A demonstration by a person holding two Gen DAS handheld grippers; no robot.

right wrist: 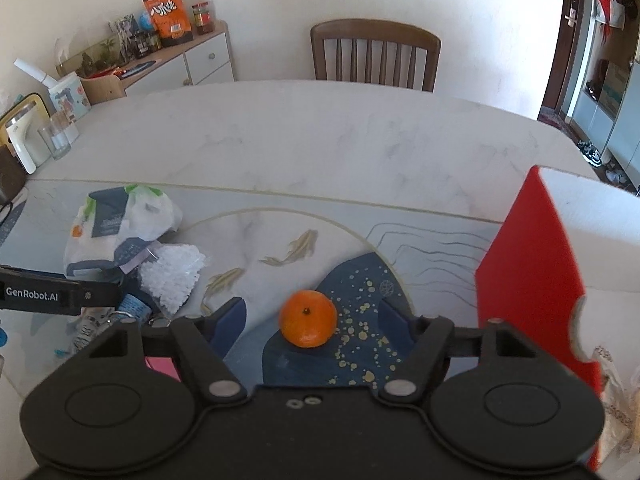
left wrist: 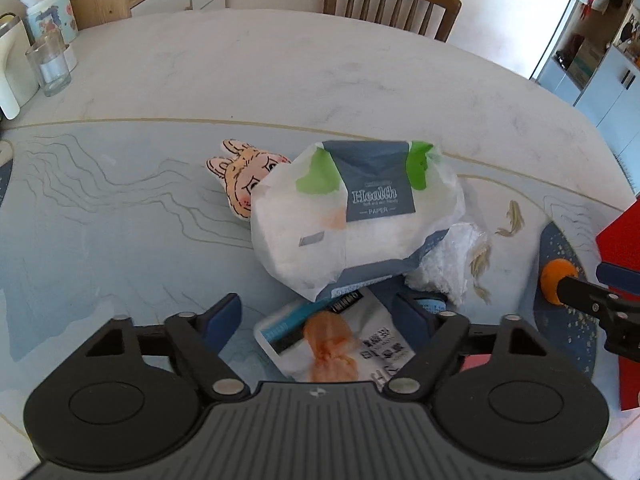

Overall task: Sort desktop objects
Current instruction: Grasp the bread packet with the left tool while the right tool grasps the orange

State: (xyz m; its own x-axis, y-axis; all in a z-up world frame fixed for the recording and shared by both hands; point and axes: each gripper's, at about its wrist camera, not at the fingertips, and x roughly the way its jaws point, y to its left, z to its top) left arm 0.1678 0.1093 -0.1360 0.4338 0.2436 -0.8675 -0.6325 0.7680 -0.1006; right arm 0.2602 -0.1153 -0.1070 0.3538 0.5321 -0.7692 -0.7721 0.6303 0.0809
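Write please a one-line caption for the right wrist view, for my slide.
Right gripper, open, straddles a mandarin orange lying on the dark blue patch of the table mat.

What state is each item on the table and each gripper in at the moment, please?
Left gripper: open, astride the snack packet.
Snack packet: flat, partly under the tissue pack.
Tissue pack: lying on the pile.
Right gripper: open around the orange.
Orange: on the mat, untouched.
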